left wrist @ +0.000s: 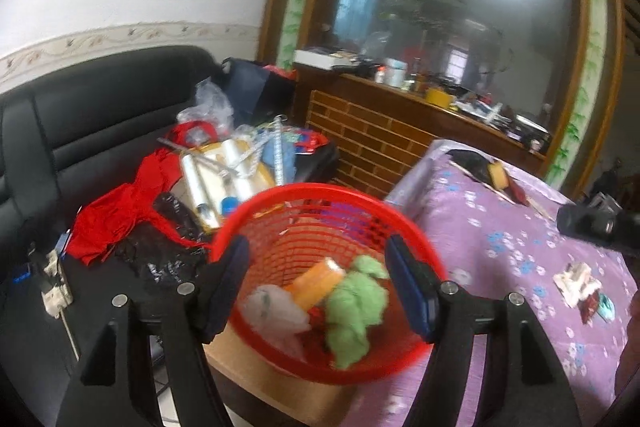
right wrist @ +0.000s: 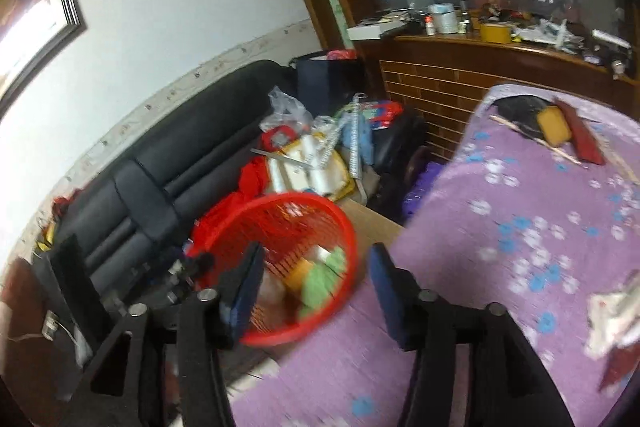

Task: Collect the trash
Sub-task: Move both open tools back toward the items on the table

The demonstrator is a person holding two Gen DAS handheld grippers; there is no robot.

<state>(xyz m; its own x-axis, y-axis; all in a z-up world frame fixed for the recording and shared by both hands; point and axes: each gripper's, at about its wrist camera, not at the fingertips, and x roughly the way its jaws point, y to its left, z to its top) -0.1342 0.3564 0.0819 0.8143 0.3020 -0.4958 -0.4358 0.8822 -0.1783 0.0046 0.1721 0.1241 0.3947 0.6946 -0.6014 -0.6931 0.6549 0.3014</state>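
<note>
mostly blurred, red basket half hides behind the spread left claw.

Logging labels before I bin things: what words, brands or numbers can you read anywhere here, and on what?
None can be read.
Crumpled printed wrappers on the purple flowered tablecloth: blurred.
Orange packet in the red plastic mesh basket: nothing legible.
Jars and tins on the brown wooden counter: too small.

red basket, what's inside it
The red basket holds a green crumpled wad, an orange packet and a whitish bag. Whatever lies under them is covered.
</note>
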